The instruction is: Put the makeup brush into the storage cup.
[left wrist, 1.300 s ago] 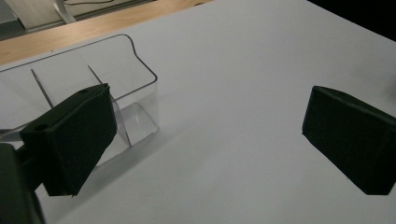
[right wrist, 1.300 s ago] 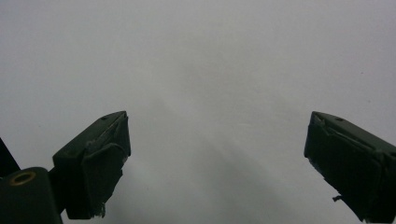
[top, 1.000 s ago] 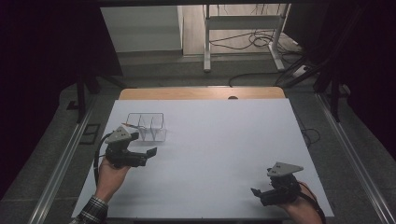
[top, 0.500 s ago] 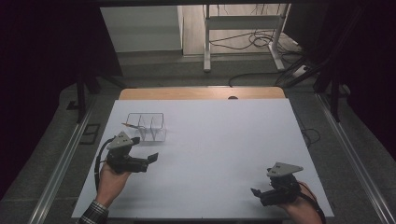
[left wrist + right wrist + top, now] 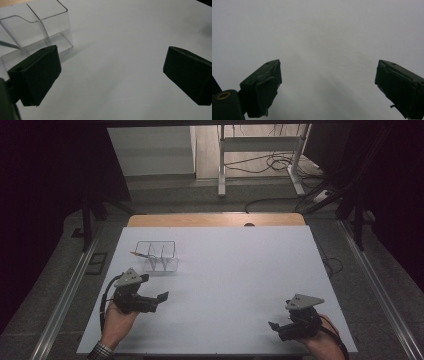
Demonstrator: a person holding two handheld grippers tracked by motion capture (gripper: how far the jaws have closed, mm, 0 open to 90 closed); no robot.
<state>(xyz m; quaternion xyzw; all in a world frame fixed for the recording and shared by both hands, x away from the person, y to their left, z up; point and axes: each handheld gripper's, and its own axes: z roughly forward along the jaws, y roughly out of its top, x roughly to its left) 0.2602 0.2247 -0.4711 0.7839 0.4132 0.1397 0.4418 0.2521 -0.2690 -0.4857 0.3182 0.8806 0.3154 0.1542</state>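
A clear plastic box [image 5: 158,256] with inner dividers stands on the white table [image 5: 235,270] at the left rear. A thin stick-like item [image 5: 140,254] lies across its left part. My left gripper [image 5: 157,301] is held just in front of the box, open and with nothing between its jaws. In the left gripper view the box [image 5: 37,27] sits at the upper left, beyond the left gripper [image 5: 110,75]. Near the front right edge, my right gripper [image 5: 277,329] is open over bare table. The right gripper [image 5: 327,87] shows wide-apart jaws holding nothing.
A wooden strip [image 5: 215,220] runs along the table's far edge. Metal rails [image 5: 65,295] flank both sides. Beyond the table stand a metal frame [image 5: 260,150] and floor cables [image 5: 280,165]. A hand [image 5: 115,322] holds the left gripper.
My left gripper has drawn back from the clear box toward the near edge. The right gripper has stayed where it was.
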